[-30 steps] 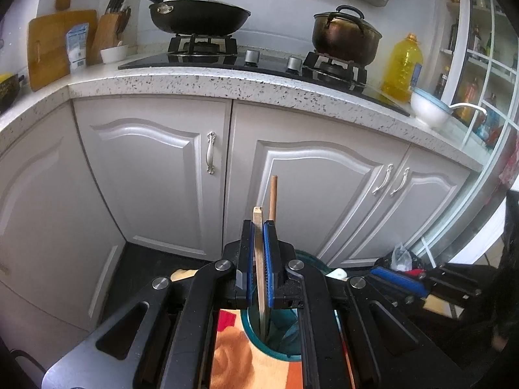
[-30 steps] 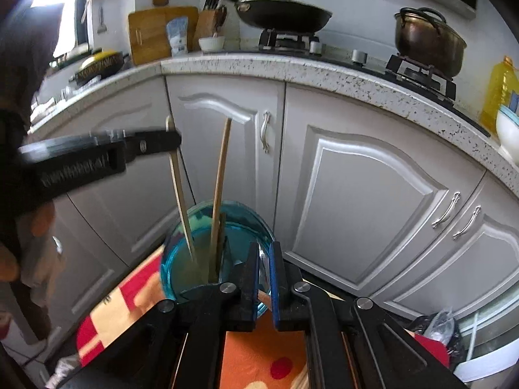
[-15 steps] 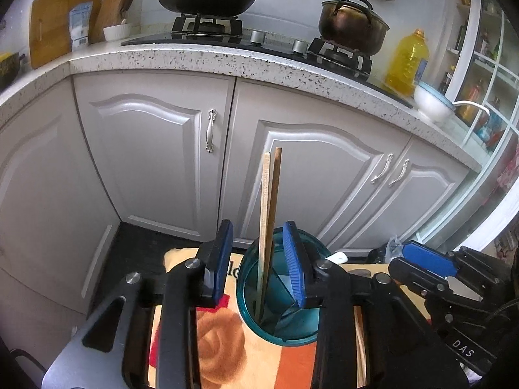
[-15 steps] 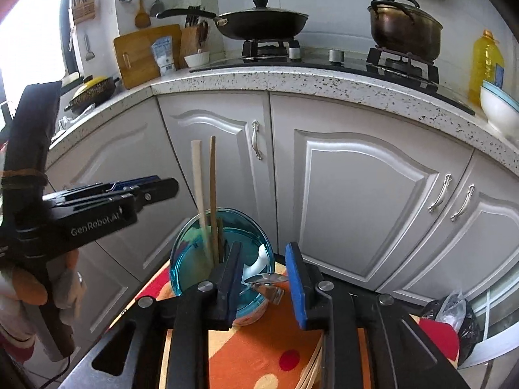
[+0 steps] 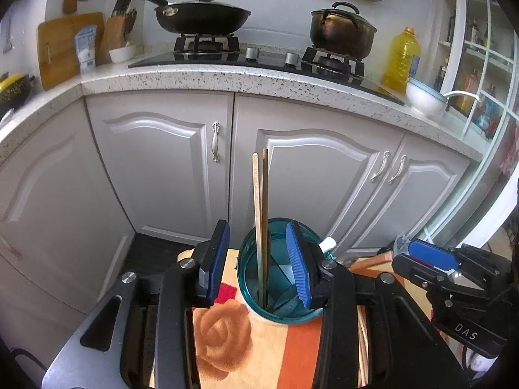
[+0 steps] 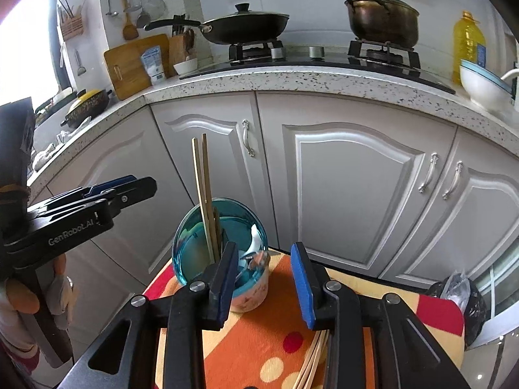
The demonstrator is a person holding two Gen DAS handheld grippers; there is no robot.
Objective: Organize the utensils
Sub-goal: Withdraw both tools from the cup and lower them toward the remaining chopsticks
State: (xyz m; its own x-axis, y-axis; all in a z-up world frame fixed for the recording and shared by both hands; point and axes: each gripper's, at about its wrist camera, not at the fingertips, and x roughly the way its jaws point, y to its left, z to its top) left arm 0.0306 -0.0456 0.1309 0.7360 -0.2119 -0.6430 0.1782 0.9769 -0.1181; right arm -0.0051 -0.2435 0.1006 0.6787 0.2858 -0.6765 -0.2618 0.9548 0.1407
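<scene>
The left gripper (image 5: pixel 258 261) had its jaws opening with nothing pressed between them; the two chopsticks (image 5: pixel 261 223) stood free in the gap, upright in the teal holder (image 5: pixel 279 311) just beyond its pads. The right gripper (image 6: pixel 266 282) was also opening and empty, the holder just ahead of its left finger and the orange patterned cloth (image 6: pixel 259 343) under both tools. More loose chopsticks (image 6: pixel 313 359) lay on the cloth below the right gripper's right finger, close to its body. To finish this release well, the left tool probably needed to draw straight back along its own line, so neither pad clipped the standing sticks or tipped the holder. The right one could then tilt down toward the loose bundle and close across it squarely, near its middle.
</scene>
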